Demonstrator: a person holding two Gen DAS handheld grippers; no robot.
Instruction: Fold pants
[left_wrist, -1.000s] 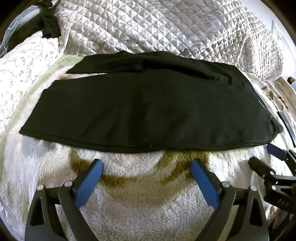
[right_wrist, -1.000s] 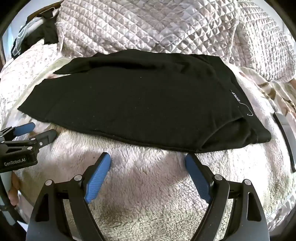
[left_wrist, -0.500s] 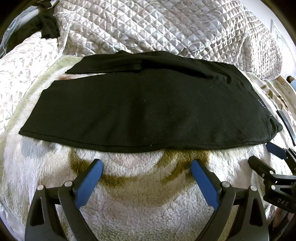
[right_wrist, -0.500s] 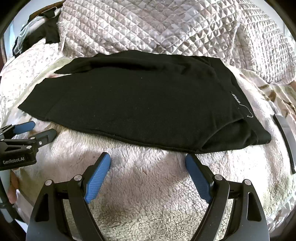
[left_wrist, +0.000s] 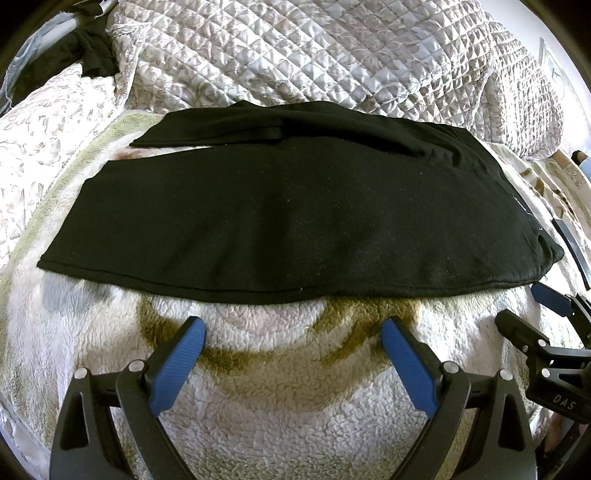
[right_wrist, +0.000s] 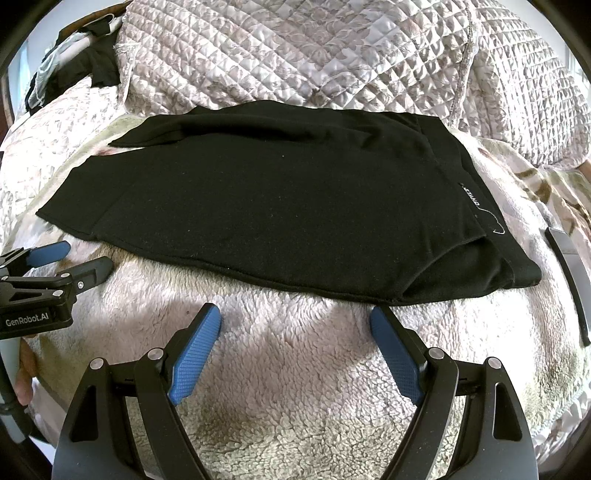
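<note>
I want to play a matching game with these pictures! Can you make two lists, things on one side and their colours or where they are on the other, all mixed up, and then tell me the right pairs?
Things:
1. pants
2. fluffy blanket
3. quilted cover
4. left claw

Descriptions:
A. shiny, with a diamond pattern, behind the pants
B. black, lying flat
C. open, blue pads, holding nothing
D. white and fuzzy, under the pants

Right pairs: 1-B, 2-D, 3-A, 4-C
</note>
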